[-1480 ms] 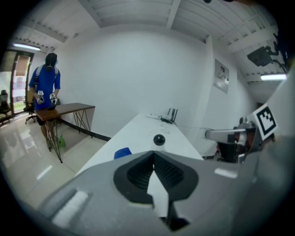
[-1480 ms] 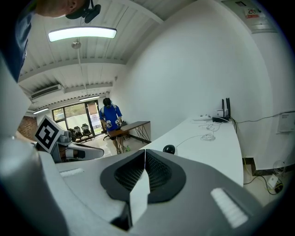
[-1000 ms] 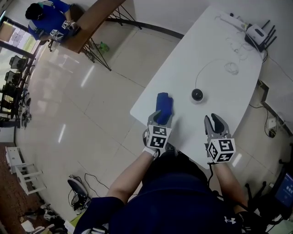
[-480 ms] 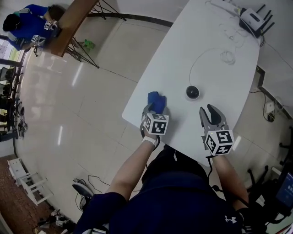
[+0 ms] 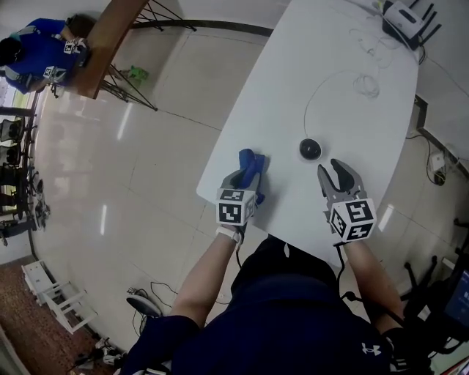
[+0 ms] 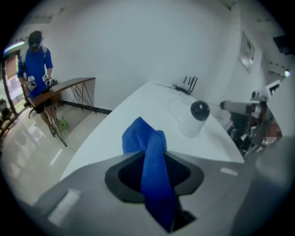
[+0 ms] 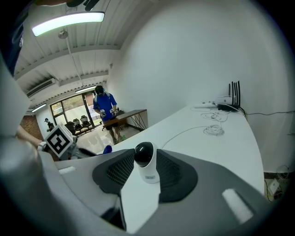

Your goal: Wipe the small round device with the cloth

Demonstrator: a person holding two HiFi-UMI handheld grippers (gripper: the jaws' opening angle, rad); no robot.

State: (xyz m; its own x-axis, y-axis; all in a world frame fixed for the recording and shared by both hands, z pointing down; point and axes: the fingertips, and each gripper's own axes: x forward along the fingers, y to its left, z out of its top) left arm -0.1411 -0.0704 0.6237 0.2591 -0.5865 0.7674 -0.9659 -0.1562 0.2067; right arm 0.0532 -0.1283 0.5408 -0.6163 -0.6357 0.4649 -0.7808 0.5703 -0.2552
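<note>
Head view: looked steeply down on a long white table (image 5: 344, 110) over a pale, glossy floor (image 5: 146, 161). Found the blue cloth (image 5: 250, 162) near the table's near left edge, in the left gripper (image 5: 245, 182). Found the small round device (image 5: 310, 149) standing just beyond the right gripper (image 5: 333, 170), apart from it. Noted a router (image 5: 404, 15) and a coiled cable (image 5: 366, 86) at the far end, and a wooden desk (image 5: 110, 40) with a person (image 5: 37, 55) in blue across the floor.

Left gripper view: caught the jaws just closing, pinched on the cloth, with a bunched fold sticking out past the tips. Saw the device upright farther right, against white walls (image 6: 138, 41).

Right gripper view: saw the jaws spread, just opening further, framing the device without touching it. Noted a strip light (image 7: 69, 22) overhead.
</note>
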